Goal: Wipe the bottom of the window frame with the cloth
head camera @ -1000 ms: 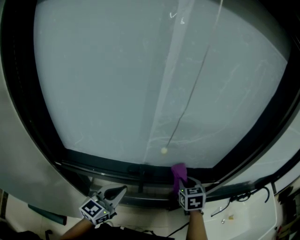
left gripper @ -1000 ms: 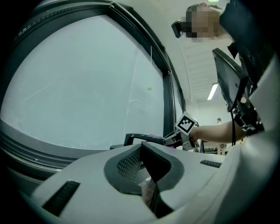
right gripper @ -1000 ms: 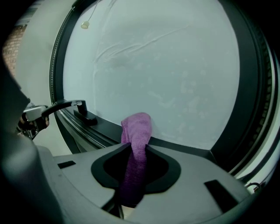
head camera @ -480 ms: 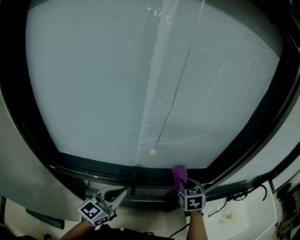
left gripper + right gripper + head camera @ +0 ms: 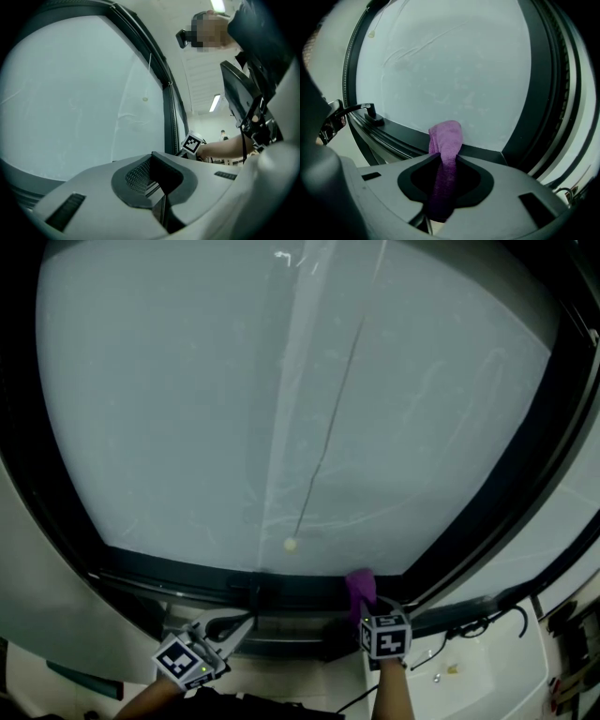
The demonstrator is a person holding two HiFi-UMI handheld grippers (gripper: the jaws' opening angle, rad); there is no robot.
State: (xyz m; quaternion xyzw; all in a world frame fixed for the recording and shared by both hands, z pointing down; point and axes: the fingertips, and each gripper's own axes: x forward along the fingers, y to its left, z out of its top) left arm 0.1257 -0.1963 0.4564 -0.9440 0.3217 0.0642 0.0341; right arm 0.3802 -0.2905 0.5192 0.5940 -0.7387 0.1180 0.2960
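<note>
Right gripper view: right gripper (image 5: 445, 176) clamps the purple cloth (image 5: 446, 136) against the window frame (image 5: 485, 153) bottom at lower centre; the rail running left probably remains unwiped; left gripper (image 5: 161, 208) closed, empty

Large pale window pane (image 5: 187, 409) set in a dark frame (image 5: 309, 587). A thin pull cord (image 5: 326, 427) hangs before the glass and ends in a small bead (image 5: 290, 544). A dark handle (image 5: 372, 117) sits on the lower frame. A ceiling strip light (image 5: 214, 102) is lit indoors. A white ledge (image 5: 487, 685) lies below right.
</note>
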